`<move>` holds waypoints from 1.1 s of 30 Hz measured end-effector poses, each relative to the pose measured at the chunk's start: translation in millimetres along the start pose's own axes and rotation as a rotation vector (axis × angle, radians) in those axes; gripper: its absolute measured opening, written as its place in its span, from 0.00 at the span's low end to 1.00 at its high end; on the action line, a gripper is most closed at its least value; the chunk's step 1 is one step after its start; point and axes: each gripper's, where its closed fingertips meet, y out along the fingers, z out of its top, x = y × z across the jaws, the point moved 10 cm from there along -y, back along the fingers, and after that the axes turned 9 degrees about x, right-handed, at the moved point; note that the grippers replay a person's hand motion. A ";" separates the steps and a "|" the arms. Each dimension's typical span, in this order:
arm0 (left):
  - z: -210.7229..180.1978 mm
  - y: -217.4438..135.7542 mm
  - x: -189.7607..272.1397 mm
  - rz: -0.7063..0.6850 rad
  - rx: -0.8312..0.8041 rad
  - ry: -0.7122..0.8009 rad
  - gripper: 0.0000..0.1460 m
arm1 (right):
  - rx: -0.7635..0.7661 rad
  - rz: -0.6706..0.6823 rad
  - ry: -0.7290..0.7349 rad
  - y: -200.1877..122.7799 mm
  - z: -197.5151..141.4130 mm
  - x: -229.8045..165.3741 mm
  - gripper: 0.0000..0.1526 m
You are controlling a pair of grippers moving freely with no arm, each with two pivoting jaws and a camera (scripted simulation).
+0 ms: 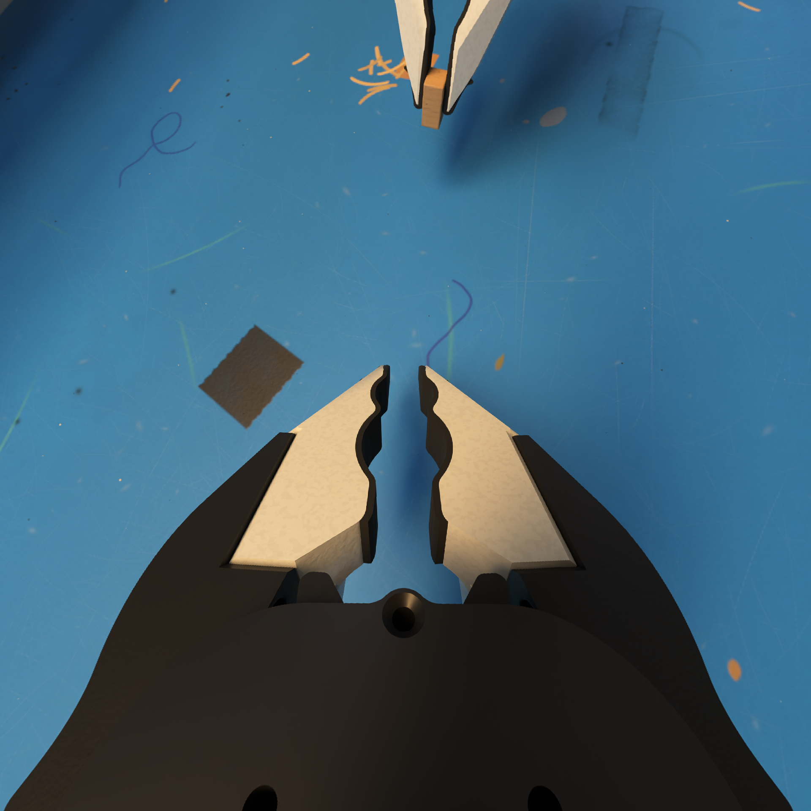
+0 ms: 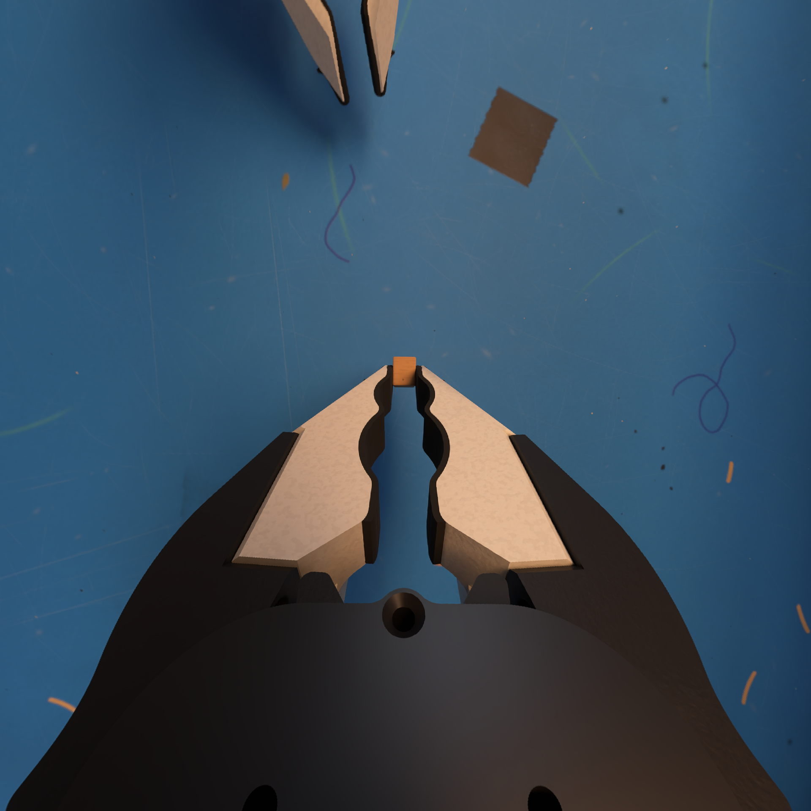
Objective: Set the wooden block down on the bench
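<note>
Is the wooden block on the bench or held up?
Held: the right gripper pinches the wooden block at its tips. Whether it touches the bench cannot be told.

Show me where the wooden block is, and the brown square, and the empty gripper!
wooden block (image 2: pixel 404 372): right wrist view, its end face.
brown square (image 1: pixel 251 376): left wrist view, its middle.
left gripper (image 1: pixel 403 371): left wrist view, between its fingertips.
</note>
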 end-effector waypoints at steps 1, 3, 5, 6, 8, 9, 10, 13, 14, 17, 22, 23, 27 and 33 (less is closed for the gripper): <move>0.3 0.6 0.1 0.004 0.001 -0.001 0.09 | -0.005 0.008 -0.007 1.1 -2.0 1.2 0.06; 0.7 1.7 0.2 0.016 0.003 -0.008 0.09 | -0.014 0.032 -0.021 5.4 -4.7 2.5 0.06; 1.2 3.1 -0.1 0.033 -0.001 -0.020 0.08 | -0.027 0.056 -0.044 10.8 -5.8 2.8 0.06; 1.5 3.9 -0.4 0.041 -0.005 -0.029 0.08 | -0.033 0.068 -0.055 13.4 -5.8 2.8 0.06; 2.3 5.4 -0.7 0.058 -0.015 -0.046 0.08 | -0.041 0.089 -0.071 17.8 -5.2 2.9 0.06; 2.8 5.8 -0.7 0.067 -0.019 -0.050 0.08 | -0.042 0.098 -0.076 19.5 -4.9 2.9 0.06; 3.3 6.0 -0.7 0.077 -0.022 -0.052 0.08 | -0.043 0.105 -0.081 20.9 -4.7 2.8 0.06; 3.6 6.0 -1.0 0.088 -0.021 -0.060 0.08 | -0.043 0.120 -0.089 24.1 -4.7 1.7 0.06; 3.3 6.2 -1.2 0.089 -0.021 -0.063 0.09 | -0.042 0.122 -0.091 24.9 -4.9 1.2 0.06; 2.6 7.0 -1.3 0.083 -0.023 -0.063 0.09 | -0.047 0.120 -0.101 26.6 -4.9 -0.3 0.06; 2.0 8.5 -0.3 0.072 -0.024 -0.059 0.09 | -0.044 0.118 -0.111 27.2 -4.4 -2.0 0.06; 2.0 8.7 -0.2 0.069 -0.024 -0.059 0.09 | -0.043 0.117 -0.113 27.5 -4.3 -2.2 0.06; 1.7 9.7 0.4 0.061 -0.026 -0.056 0.09 | -0.047 0.121 -0.117 29.2 -4.5 -3.0 0.06; 1.4 10.4 1.1 0.052 -0.026 -0.053 0.09 | -0.046 0.125 -0.117 30.6 -5.0 -2.8 0.06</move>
